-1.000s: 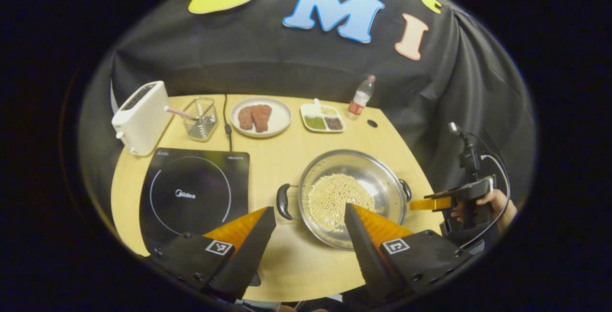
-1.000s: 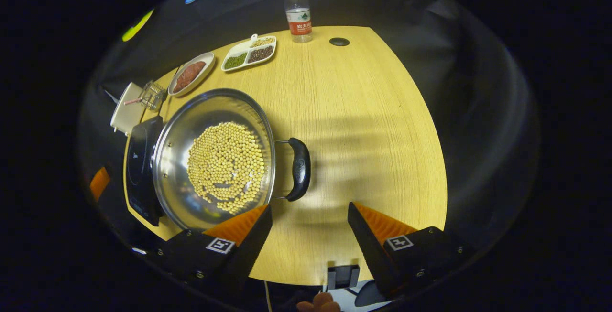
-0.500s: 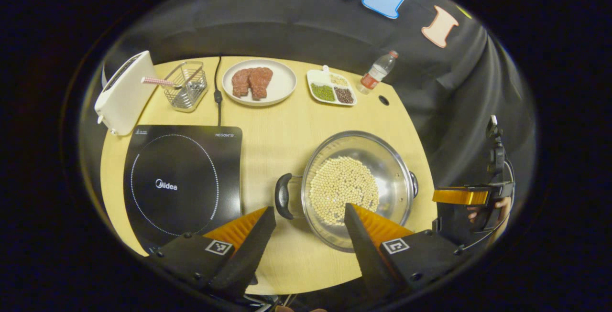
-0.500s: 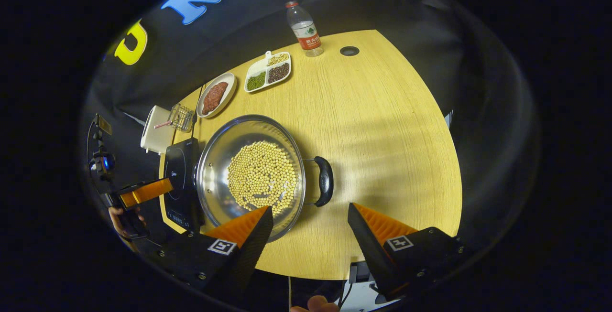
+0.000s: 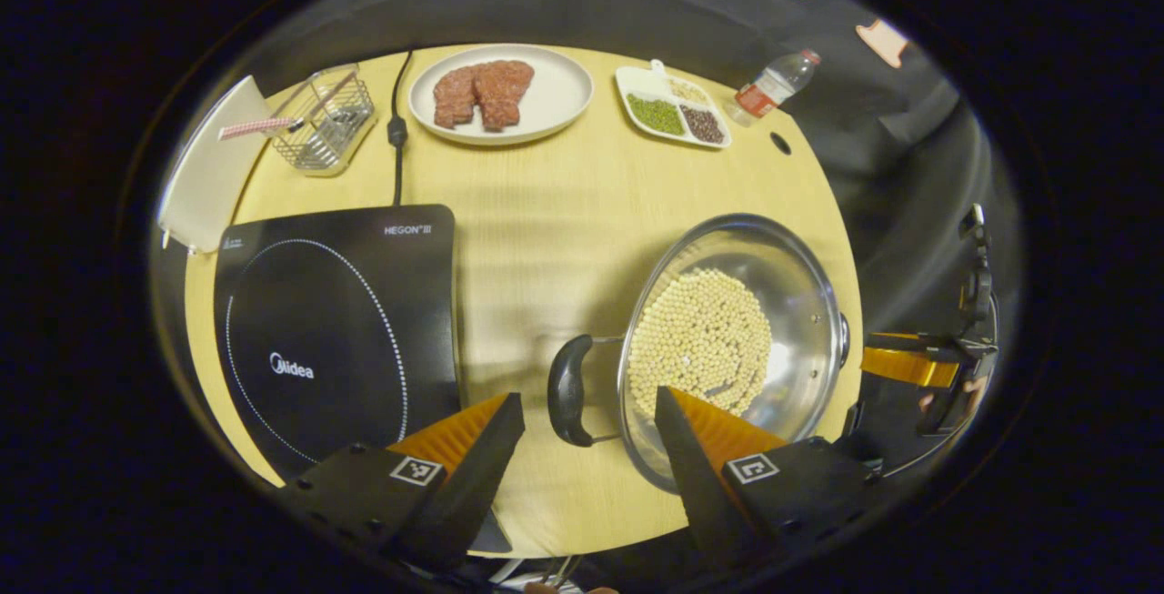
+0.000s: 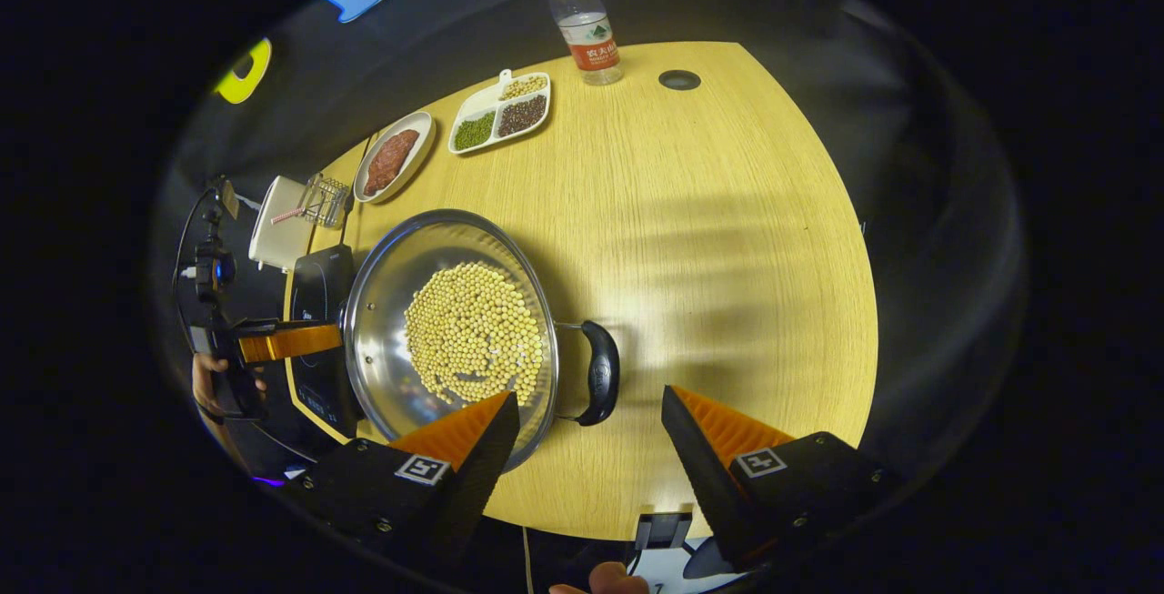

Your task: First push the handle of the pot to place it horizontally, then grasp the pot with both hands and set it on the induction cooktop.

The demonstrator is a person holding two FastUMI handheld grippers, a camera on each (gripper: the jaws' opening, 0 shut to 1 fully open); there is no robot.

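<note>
Both grippers are coming down closer to the table (image 5: 546, 239) than a second ago, and each one is now lining up with a pot handle; in the left gripper view the near black handle (image 5: 570, 391) is sitting lower and nearer the fingers than before; in the right gripper view the other handle (image 6: 600, 374) is drifting in toward the gap between the fingers.

The pot (image 5: 732, 339) is standing on the yellow table, just to the right of the induction cooktop (image 5: 336, 321), not on it; it is full of pale round beans (image 5: 700, 339); its two handles are pointing out to the sides, one toward each gripper, so the pushing step looks done to me; the grabbing and the lifting over to the cooktop are not yet done.

The left gripper (image 5: 589, 448) is hanging above the table edge with its fingers spread wide and nothing between them; the handle is lying just ahead of the gap, a bit toward the right finger; the right gripper (image 6: 589, 444) is doing the same on the far side, fingers wide apart and empty, with its handle just ahead of the gap.

In the left gripper view the other gripper is peeking in past the pot at the right, with its orange finger (image 5: 896, 365) pointing at the pot; a hand (image 6: 214, 376) is holding the left gripper at the far left of the right gripper view.
</note>
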